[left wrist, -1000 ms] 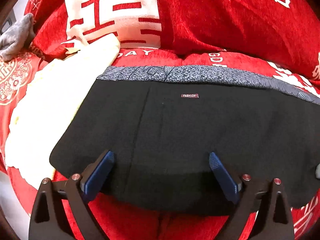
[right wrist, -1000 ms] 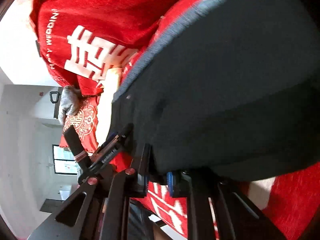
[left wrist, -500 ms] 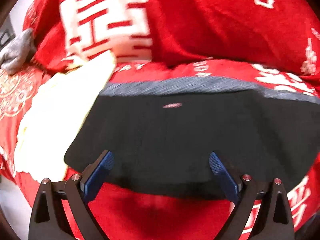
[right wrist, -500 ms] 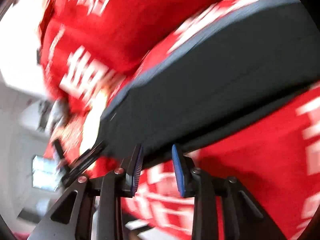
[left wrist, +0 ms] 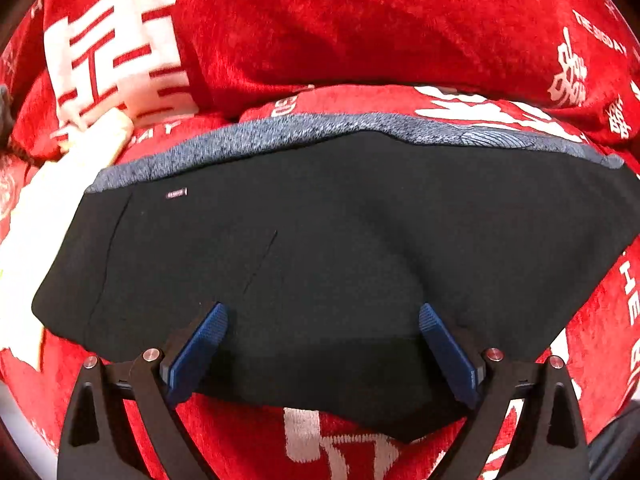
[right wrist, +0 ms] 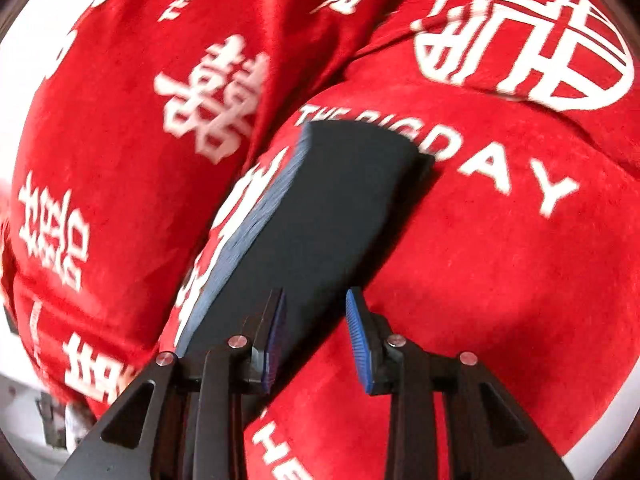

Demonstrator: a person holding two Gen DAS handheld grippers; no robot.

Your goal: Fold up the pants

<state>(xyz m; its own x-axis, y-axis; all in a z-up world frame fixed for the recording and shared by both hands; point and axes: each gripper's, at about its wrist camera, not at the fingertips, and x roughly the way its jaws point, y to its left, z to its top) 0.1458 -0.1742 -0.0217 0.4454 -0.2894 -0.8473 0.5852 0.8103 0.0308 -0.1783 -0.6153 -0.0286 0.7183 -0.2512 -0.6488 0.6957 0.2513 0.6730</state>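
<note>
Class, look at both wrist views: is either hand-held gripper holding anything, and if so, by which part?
Nothing is held. The left hand-held gripper and right hand-held gripper both stand open over the folded black pants.

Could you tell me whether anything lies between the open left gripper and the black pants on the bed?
Nothing visible does. The left gripper is open directly over the pants, which lie flat on the red blanket; the cream cloth sits off to one side.

Bare red blanket [left wrist: 248, 436] borders the pants' [left wrist: 320, 248] near edge, giving room there. A raised blanket fold [left wrist: 360, 32] blocks the far side; a cream cloth [left wrist: 36, 216] touches the left edge.
</note>
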